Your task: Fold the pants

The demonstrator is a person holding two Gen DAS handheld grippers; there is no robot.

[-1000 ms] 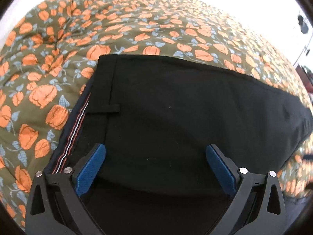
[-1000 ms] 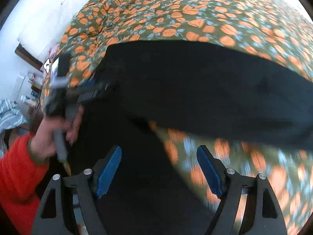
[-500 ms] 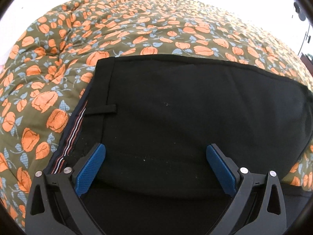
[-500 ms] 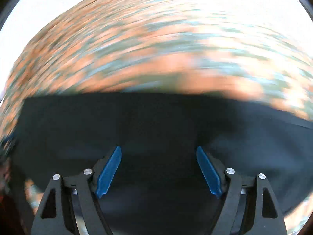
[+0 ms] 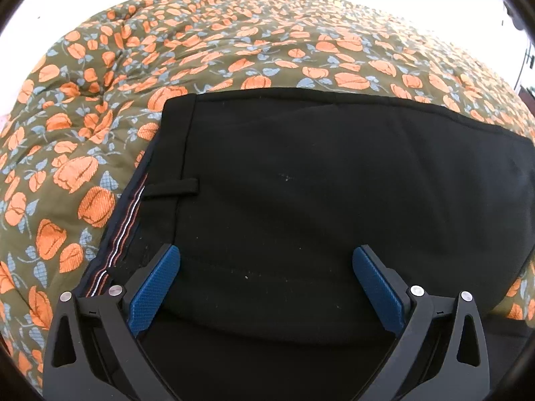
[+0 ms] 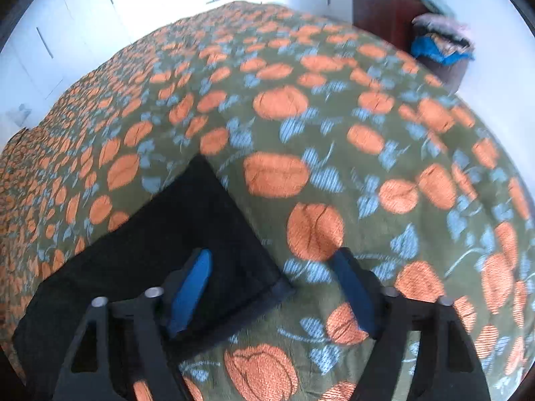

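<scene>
Black pants lie flat on a bed with an olive quilt with orange flowers. The waistband with a belt loop and a striped inner band is at the left in the left wrist view. My left gripper is open and empty just above the pants near the waist. In the right wrist view a hem corner of the pants lies on the quilt. My right gripper is open and empty, its jaws on either side of that corner.
A dark wooden cabinet and a basket heaped with clothes stand beyond the bed's far right corner. White cupboard doors line the far wall. The quilt stretches wide around the pants.
My right gripper has swung fast to the right, from over the middle of the pants to the hem corner. My left gripper has stayed almost still over the waist.
</scene>
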